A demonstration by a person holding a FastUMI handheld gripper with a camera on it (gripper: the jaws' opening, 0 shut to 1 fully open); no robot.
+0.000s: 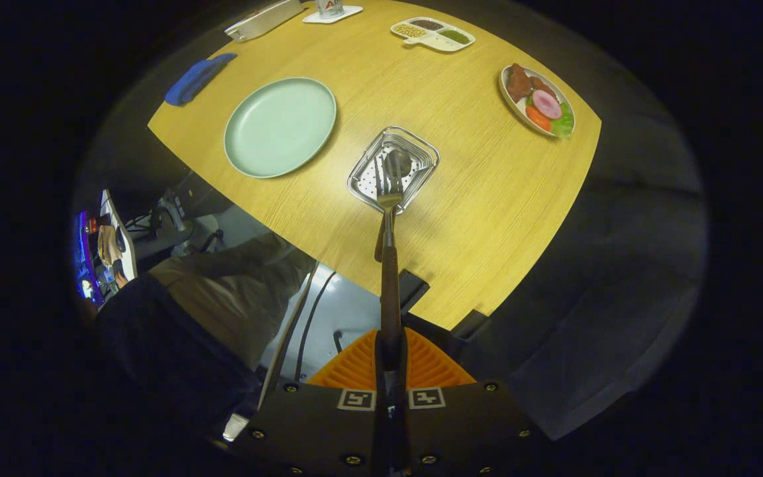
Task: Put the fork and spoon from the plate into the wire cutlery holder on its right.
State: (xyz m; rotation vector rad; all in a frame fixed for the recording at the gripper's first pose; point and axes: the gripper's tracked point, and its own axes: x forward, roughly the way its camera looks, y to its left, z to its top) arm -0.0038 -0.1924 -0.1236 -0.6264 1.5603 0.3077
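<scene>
Gripper (391,351) fingers pinched on fork (389,199) handle, tines over wire cutlery holder (421,154); no legible writing.

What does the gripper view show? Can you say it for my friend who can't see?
The hand-held gripper is shut on a fork, holding it by the handle above the wire cutlery holder, where a spoon already sits. Left of the holder, the green plate lies empty on the wooden table.

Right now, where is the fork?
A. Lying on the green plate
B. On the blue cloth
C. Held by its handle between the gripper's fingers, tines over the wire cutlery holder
C: the gripper clamps the fork handle, tines above the wire cutlery holder.
</scene>
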